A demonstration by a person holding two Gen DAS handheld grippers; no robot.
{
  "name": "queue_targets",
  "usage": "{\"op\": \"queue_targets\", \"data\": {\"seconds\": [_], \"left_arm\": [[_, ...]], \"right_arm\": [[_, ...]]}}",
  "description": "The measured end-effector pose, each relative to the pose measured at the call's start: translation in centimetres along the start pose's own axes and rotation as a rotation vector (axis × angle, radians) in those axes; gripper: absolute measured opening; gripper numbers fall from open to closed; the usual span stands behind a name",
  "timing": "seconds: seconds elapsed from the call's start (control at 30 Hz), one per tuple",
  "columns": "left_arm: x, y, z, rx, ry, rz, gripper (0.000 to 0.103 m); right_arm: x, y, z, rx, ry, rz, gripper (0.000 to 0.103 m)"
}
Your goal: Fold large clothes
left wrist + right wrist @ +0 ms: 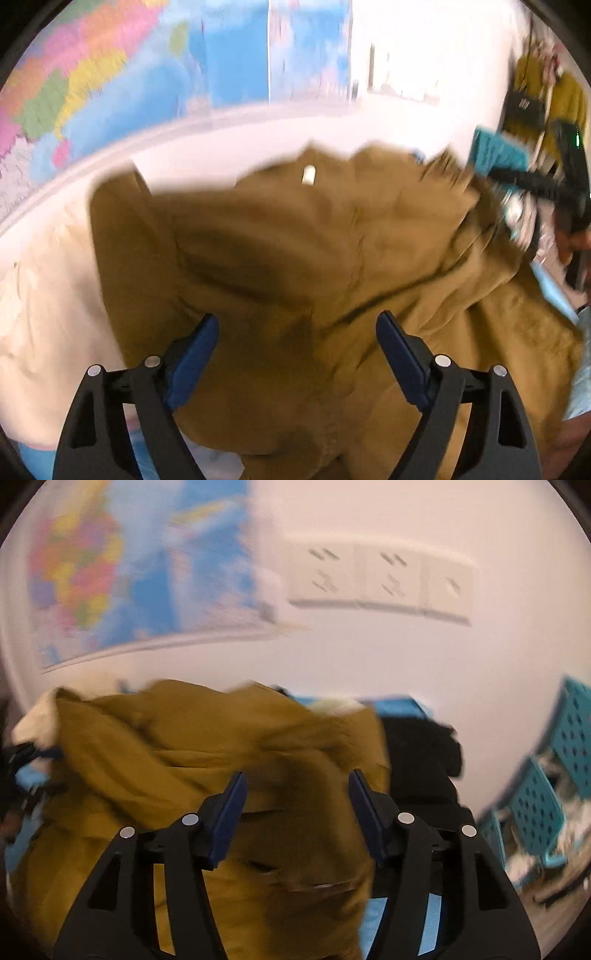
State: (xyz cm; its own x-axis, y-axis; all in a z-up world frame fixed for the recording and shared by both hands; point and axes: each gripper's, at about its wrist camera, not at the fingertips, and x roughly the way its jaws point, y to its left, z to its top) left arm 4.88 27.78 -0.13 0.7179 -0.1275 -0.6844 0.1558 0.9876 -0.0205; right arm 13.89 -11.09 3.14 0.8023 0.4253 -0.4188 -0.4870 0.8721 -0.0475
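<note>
You have 1 mustard-brown garment (295,258) bunched in front of you, 1 cream garment (44,302) beside it and 1 black garment (417,760) at its far side. You hold 2 grippers, the left gripper (297,334) and the right gripper (297,794), each with 2 blue-padded fingers spread apart. Behind them hangs 1 wall map (110,74). You can count 3 white wall sockets (380,578) in a row and at least 3 teal perforated panels (535,805); blur hides any more.

Jacket (295,258) beside cloth (44,295)
</note>
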Motion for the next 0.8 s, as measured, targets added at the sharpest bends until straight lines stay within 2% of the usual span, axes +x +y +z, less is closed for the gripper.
{"op": "queue_targets", "data": {"seconds": [0.07,0.13,0.23,0.33,0.37,0.43,0.5,0.57,0.7,0.8], "left_arm": [[-0.7,-0.3,1.0,-0.007,-0.031,-0.034,0.081],[0.2,-0.8,2.2,0.003,-0.034,-0.053,0.08],[3.3,-0.9,2.9,-0.027,0.039,-0.035,0.079],[7.6,1.0,2.5,-0.093,0.151,0.033,0.073],[8.9,1.6,2.5,-0.118,0.187,0.042,0.072],[9.7,1.6,2.4,-0.123,0.212,0.054,0.072],[9.2,1.0,2.4,-0.098,0.202,0.075,0.072],[7.6,0.8,2.4,-0.104,0.166,0.074,0.074],[2.1,1.8,0.9,-0.153,0.056,0.006,0.078],[-0.7,2.3,-1.5,-0.184,0.021,-0.016,0.08]], "right_arm": [[0.1,1.9,0.3,-0.062,0.0,0.067,0.053],[1.8,3.5,0.5,-0.104,0.032,0.111,0.049],[5.8,4.3,0.3,-0.115,0.11,0.117,0.041],[9.6,3.8,0.0,-0.096,0.174,0.107,0.039],[10.2,3.5,-0.1,-0.072,0.185,0.118,0.039],[10.3,3.4,0.0,-0.06,0.196,0.125,0.04],[8.8,3.6,0.4,-0.065,0.182,0.142,0.044],[6.7,3.5,0.6,-0.062,0.142,0.159,0.063],[2.6,2.7,-0.3,-0.065,0.113,0.168,0.066],[0.6,1.1,-2.2,-0.005,0.14,0.182,0.072]]}}
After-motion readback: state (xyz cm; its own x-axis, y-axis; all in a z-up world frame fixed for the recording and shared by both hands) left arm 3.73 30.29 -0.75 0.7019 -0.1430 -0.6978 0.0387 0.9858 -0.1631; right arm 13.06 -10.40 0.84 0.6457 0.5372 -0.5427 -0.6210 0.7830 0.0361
